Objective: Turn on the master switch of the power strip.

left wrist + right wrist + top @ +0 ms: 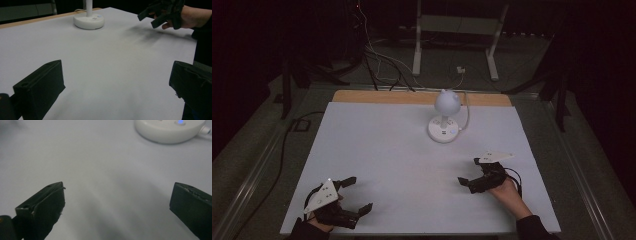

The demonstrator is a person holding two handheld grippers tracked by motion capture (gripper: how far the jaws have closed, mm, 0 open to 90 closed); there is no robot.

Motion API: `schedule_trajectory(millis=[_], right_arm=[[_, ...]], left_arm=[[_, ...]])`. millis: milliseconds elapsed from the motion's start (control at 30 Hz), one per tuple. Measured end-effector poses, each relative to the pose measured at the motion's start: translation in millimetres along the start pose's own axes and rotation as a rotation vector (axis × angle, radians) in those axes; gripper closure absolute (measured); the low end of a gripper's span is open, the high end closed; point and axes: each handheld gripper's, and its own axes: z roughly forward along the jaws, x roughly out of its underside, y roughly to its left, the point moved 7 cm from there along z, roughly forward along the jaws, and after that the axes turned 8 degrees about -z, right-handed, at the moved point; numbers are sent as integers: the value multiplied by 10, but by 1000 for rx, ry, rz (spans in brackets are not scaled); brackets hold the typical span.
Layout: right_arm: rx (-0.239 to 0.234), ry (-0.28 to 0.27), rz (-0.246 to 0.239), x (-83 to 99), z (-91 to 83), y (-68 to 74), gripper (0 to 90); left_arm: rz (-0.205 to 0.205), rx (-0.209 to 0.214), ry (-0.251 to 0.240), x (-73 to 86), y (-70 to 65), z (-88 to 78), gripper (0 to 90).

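A white table point(377, 150) with a wooden strip along its far edge carries every item noted here, and all positions below are taken from the white desk lamp point(445, 117). The lamp stands upright on the far half of the table, right of centre, on a round base point(89, 21) with a slim stem and a rounded head; a small blue light glows on the base point(180, 122), and a white cord point(466, 112) leaves the base on its right side and runs back over the far edge. The left gripper point(353, 195) sits well apart from the lamp, at the near left corner of the table, held in the person's left hand, jaws spread wide with bare table between them. The right gripper point(468, 172) lies nearer the lamp, on its near right side, held in the right hand point(507, 190), jaws likewise wide apart and holding nothing, touching neither lamp nor cord.
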Motion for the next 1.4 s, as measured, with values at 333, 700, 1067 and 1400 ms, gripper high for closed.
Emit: schedule_trajectory(millis=[333,700,1067,1400], right_arm=[[-5,3,17,284,-199,81,0],[21,39,46,627,-411,38,0],[65,41,74,787,-600,-21,0],[59,50,57,785,-578,1,0]], left_arm=[[4,0,3,3,-7,0,2],[10,2,6,4,-21,2,2],[10,3,9,9,-16,3,2],[3,1,11,16,-10,6,2]])
